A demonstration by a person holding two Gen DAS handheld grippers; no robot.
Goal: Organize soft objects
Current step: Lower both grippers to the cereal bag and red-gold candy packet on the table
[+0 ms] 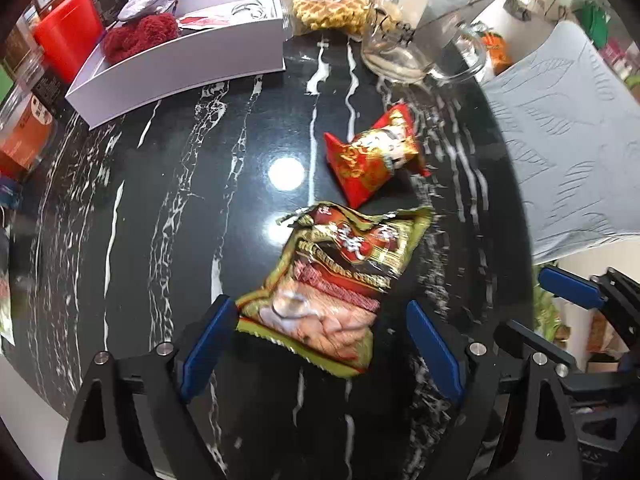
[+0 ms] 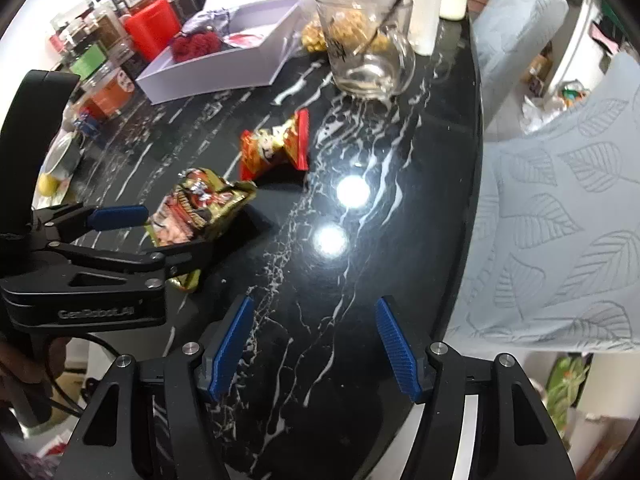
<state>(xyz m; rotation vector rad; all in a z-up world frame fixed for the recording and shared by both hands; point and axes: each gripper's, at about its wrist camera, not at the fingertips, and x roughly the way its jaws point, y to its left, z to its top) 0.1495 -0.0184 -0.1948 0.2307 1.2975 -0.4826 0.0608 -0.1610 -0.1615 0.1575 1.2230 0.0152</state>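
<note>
Wide left fingers [image 1: 320,320] straddle one green-gold packet [image 1: 336,280]; right fingers [image 2: 312,344] empty; one red packet [image 1: 372,156] beyond.

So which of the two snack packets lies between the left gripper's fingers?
The green-and-gold snack packet: its near end sits within the open left gripper. The smaller red snack packet lies farther off, toward the glass mug.
</note>
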